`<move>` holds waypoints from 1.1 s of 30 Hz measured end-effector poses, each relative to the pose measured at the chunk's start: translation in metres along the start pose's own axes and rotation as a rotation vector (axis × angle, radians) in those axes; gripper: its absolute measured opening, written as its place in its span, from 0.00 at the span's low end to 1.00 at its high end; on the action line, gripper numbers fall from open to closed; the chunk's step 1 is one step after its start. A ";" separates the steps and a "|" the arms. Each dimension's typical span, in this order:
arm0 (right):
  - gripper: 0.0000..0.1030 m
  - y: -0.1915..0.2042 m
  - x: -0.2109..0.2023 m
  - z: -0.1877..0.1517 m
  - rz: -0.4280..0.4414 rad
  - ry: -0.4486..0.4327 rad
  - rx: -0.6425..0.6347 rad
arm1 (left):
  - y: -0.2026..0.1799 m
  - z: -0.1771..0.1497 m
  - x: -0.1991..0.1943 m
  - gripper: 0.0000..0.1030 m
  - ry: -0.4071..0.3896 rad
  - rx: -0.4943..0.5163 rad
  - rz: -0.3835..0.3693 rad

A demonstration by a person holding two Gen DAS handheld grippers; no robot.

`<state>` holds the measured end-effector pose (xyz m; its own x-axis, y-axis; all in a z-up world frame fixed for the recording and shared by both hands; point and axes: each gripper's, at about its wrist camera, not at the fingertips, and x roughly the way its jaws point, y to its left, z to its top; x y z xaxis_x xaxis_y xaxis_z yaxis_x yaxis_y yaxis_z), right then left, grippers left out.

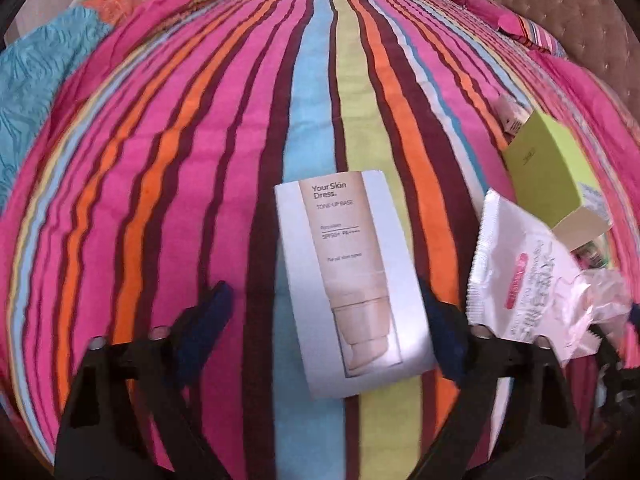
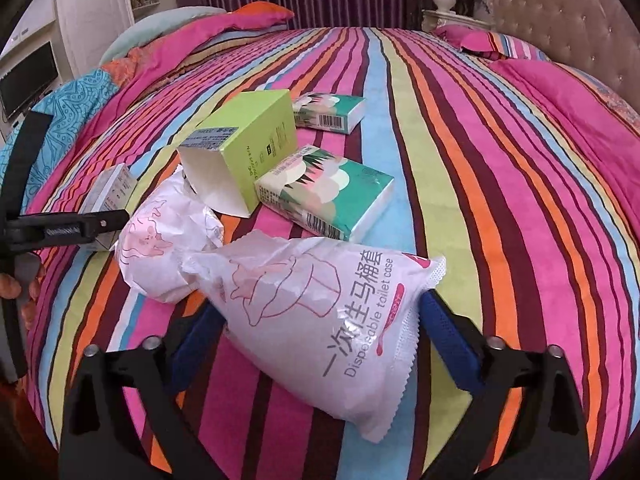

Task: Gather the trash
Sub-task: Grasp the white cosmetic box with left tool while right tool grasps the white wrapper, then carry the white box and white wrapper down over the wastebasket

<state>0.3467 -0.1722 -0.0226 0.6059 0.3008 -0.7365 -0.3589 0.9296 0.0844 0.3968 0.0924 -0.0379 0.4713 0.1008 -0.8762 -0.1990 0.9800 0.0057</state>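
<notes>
A white and beige skin-cream box [image 1: 348, 280] lies flat on the striped bedspread [image 1: 320, 80]. My left gripper [image 1: 324, 292] is open and straddles it. The right blue pad is at the box's edge and the left pad stands clear of it. In the right wrist view, a white plastic packet [image 2: 320, 312] printed "Disposable toilet case" lies between the fingers of my right gripper [image 2: 320, 308]. That gripper is open, its pads close beside the packet's edges, and the packet is not squeezed. The same packet [image 1: 520, 264] shows to the right of the cream box.
Behind the packet lie a crumpled white wrapper [image 2: 168, 240], an open green carton [image 2: 240, 148] and two teal tissue packs [image 2: 332, 196]. The left gripper and the hand [image 2: 20, 284] holding it enter from the left. A padded headboard [image 2: 560, 20] and pink pillows border the bed's right.
</notes>
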 end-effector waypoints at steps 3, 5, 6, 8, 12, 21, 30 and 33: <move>0.76 0.000 -0.003 0.000 0.003 0.008 0.019 | -0.002 -0.001 -0.003 0.57 -0.022 0.034 0.009; 0.73 0.001 -0.005 -0.002 -0.001 0.011 0.030 | 0.001 -0.001 -0.007 0.46 -0.032 0.033 0.022; 0.71 0.002 -0.006 -0.003 -0.003 0.011 0.032 | 0.003 -0.002 -0.007 0.46 -0.030 0.022 0.007; 0.69 0.003 -0.009 -0.005 -0.001 0.009 0.041 | 0.007 -0.004 -0.010 0.46 -0.032 0.019 -0.009; 0.67 0.000 -0.017 -0.009 0.015 0.009 0.089 | 0.010 -0.010 -0.019 0.46 -0.044 0.019 -0.044; 0.67 -0.008 -0.051 -0.022 0.045 -0.010 0.177 | 0.018 -0.036 -0.052 0.46 -0.065 0.023 -0.113; 0.67 -0.008 -0.085 -0.053 0.057 -0.026 0.224 | 0.029 -0.088 -0.096 0.46 -0.094 0.042 -0.148; 0.67 -0.009 -0.095 -0.063 0.075 -0.027 0.258 | 0.034 -0.106 -0.108 0.46 -0.102 0.049 -0.149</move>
<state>0.2481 -0.2229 0.0046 0.6044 0.3734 -0.7038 -0.2132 0.9270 0.3087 0.2478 0.0965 0.0060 0.5775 -0.0313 -0.8158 -0.0801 0.9923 -0.0948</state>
